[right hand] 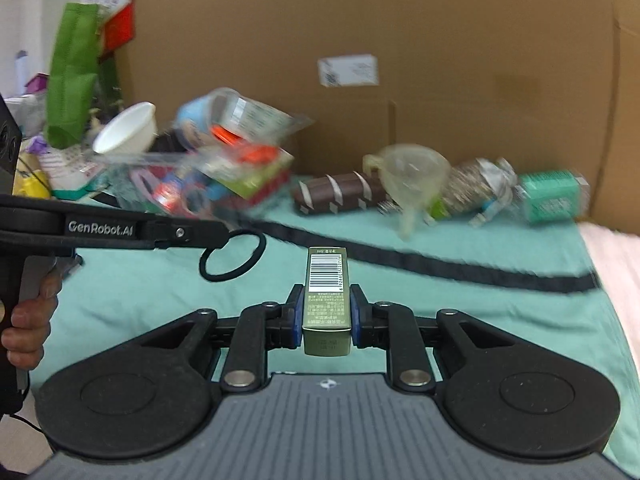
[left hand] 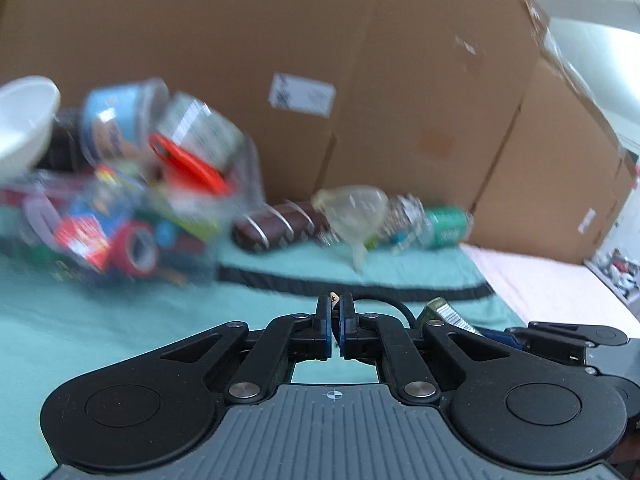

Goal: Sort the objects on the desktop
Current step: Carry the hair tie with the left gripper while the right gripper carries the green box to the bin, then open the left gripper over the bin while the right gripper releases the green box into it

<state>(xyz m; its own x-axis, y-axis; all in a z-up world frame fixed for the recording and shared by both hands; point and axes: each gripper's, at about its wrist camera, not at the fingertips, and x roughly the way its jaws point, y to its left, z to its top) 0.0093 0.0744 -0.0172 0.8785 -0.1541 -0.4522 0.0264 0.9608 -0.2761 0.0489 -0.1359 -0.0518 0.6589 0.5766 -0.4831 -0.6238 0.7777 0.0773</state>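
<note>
My left gripper (left hand: 336,312) is shut on a black hair tie (left hand: 384,302); in the right wrist view the hair tie (right hand: 233,256) hangs as a loop from the left gripper's tip (right hand: 224,236). My right gripper (right hand: 325,312) is shut on a slim olive-green box (right hand: 326,300) with a barcode, held above the teal cloth (right hand: 480,312). The box tip shows in the left wrist view (left hand: 442,310). A clear bin (left hand: 132,208) piled with tape rolls and packets sits at the far left (right hand: 216,184).
A white bowl (left hand: 24,124) tops the pile. A brown striped tube (right hand: 340,192), a clear funnel (right hand: 412,184), a crushed bottle (right hand: 480,192) and a green can (right hand: 554,196) lie along the cardboard boxes (right hand: 440,40). A pink cloth (right hand: 616,264) is at right.
</note>
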